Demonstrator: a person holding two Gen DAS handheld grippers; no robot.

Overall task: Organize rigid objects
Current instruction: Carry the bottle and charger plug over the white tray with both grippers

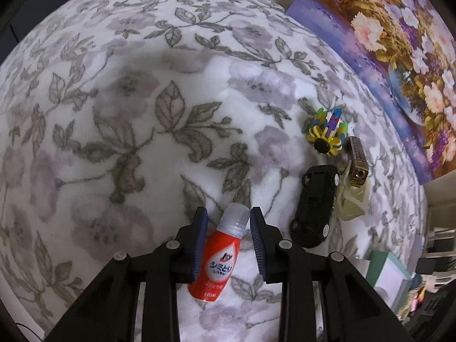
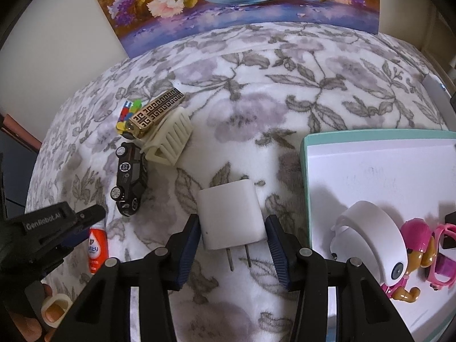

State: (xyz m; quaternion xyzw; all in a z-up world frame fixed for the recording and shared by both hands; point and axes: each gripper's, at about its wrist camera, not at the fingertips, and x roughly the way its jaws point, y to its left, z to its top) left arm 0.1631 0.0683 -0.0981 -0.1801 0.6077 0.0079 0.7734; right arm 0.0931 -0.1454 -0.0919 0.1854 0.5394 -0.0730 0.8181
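My left gripper (image 1: 228, 212) is closed around a small orange-red bottle (image 1: 219, 256) with a clear cap, which lies slanted on the floral blanket (image 1: 142, 114). The left pad presses its body and the right tip touches the cap. From the right wrist, the same bottle (image 2: 97, 249) shows under the left gripper's black fingers. My right gripper (image 2: 232, 218) is shut on a white plug charger (image 2: 230, 213), pads on both its sides and prongs pointing back toward the camera.
A black toy car (image 2: 129, 179), a cream hair clip (image 2: 169, 139), a gold lighter (image 2: 155, 114) and a colourful toy flower (image 1: 327, 131) cluster together. A teal-rimmed white tray (image 2: 306, 171) on the right holds a white curved piece (image 2: 370, 228) and a pink toy pup (image 2: 413, 256). A flower painting (image 2: 228, 0) leans behind.
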